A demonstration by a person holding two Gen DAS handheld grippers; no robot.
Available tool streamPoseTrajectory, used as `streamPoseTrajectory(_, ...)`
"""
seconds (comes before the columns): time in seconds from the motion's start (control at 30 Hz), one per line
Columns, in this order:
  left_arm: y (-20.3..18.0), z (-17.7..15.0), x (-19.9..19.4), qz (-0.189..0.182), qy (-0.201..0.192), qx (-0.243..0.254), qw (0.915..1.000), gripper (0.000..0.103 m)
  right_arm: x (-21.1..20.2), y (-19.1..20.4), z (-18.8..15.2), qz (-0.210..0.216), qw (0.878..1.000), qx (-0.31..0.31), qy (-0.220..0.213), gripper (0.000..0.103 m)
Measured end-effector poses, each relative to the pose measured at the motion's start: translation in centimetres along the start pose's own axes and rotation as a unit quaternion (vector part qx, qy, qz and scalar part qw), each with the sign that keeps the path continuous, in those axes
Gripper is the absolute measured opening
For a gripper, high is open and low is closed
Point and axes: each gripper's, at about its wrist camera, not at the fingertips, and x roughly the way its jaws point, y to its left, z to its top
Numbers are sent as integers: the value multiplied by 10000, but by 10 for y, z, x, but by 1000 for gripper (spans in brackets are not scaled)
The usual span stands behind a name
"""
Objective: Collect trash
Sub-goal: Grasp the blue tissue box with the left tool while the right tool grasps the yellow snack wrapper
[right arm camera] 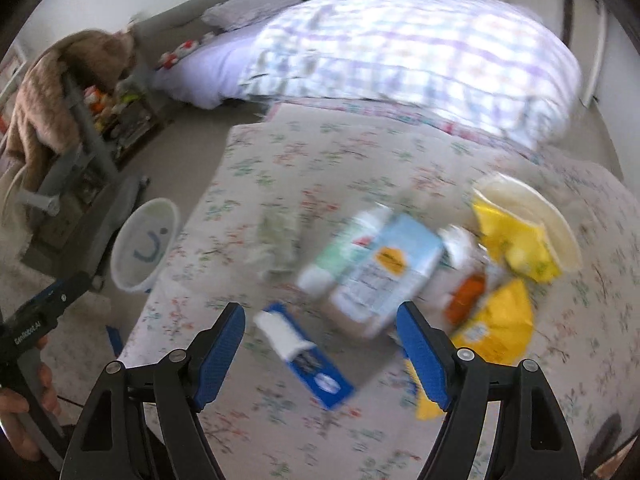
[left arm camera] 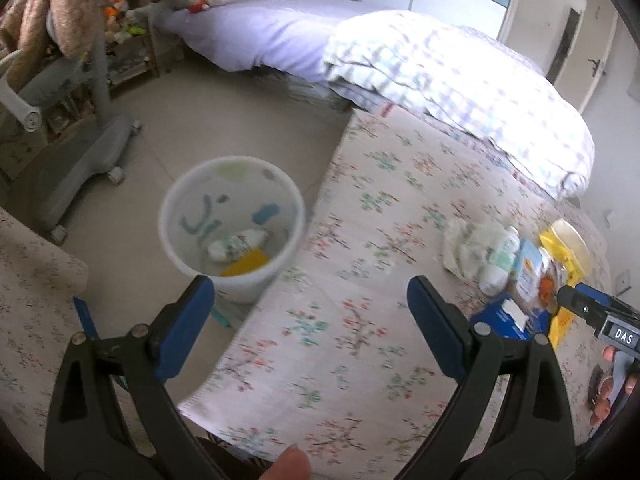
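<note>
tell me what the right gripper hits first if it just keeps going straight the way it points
Most likely the pale blue packet, which lies between the open fingers of the right gripper in its own view. The blue box on the floral bedspread sits lower left of that line. Blur leaves depth uncertain.

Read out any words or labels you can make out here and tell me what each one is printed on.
"DAS" on the right gripper body, seen from the left wrist.
"GenRobot.AI" on the left gripper body, seen from the right wrist.
Print on the light blue pack, blue box and yellow bags: too blurred to read.
</note>
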Motion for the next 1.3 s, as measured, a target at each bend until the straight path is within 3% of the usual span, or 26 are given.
streamPoseTrajectory(0.2, -32, -7, 13, -212, 298, 156, 9992, 97, 3, -54, -9, -112, 9969, 764, 177, 80)
streamPoseTrajectory(0.5, -79, -12, 22, -369, 521, 528, 9966, 97, 19, -97, -16, -484, 9900, 1219, 518, 80)
streamPoseTrajectory(0.7, -102, -16, 31, -433, 683, 670, 9945, 97, 29, -104, -17, -676, 9872, 1290, 653, 80)
streamPoseTrajectory(0.93, -125, -17, 36, -700, 864, 667, 9916, 97, 30, -116, -25, -525, 9847, 1478, 764, 79)
streamPoseTrajectory(1.13, -149, -20, 41, -1010, 1017, 627, 9877, 97, 17, -135, -37, -288, 9816, 1756, 693, 63)
streamPoseTrajectory(1.2, -157, -21, 44, -1182, 1103, 610, 9850, 96, 11, -144, -42, -207, 9809, 1824, 649, 53)
streamPoseTrajectory(1.3, -172, -24, 50, -1353, 1221, 651, 9811, 90, 4, -156, -48, -97, 9793, 1935, 593, 47)
